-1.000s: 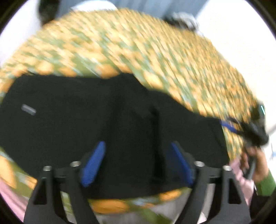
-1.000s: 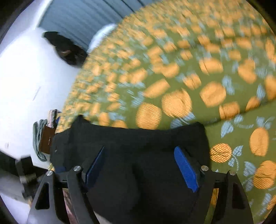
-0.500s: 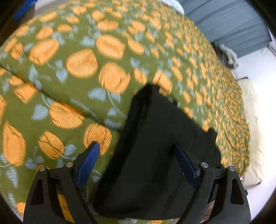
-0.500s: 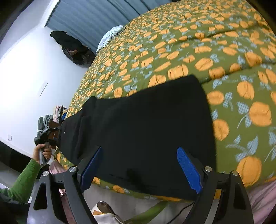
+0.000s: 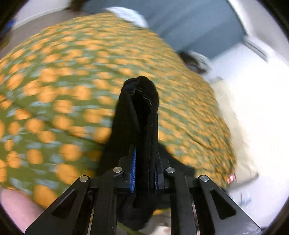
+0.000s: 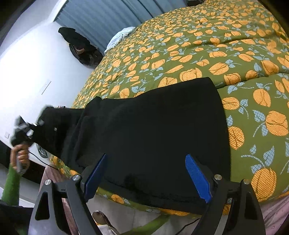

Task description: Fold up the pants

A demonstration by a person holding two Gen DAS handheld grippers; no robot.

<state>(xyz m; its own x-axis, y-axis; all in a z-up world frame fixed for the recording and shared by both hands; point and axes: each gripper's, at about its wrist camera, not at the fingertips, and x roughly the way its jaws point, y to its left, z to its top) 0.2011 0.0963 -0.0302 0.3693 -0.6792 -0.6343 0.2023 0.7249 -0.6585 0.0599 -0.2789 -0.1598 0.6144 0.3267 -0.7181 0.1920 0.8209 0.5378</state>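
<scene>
Black pants (image 6: 153, 126) lie flat across the near part of a green quilt with orange fruit print (image 6: 216, 45). My right gripper (image 6: 146, 157) hovers open above their near edge, touching nothing. In the left wrist view my left gripper (image 5: 144, 157) has its jaws closing, and the blue pads press on a bunched end of the pants (image 5: 139, 108), which stands up between them. From the right wrist view the left gripper (image 6: 23, 130) holds the far left end of the pants raised off the bed, carried by a hand with a green sleeve (image 6: 12, 180).
The bed's near edge drops off just below the pants. A pale pillow (image 6: 121, 36) lies at the far end. Dark clothes (image 6: 79, 48) hang by the white wall, beside a blue curtain (image 6: 108, 14). The left wrist view is motion-blurred.
My left gripper has shut on the pants' end and lifted it off the quilt, swinging its view round. My right gripper settled over the near edge and has held still since.
</scene>
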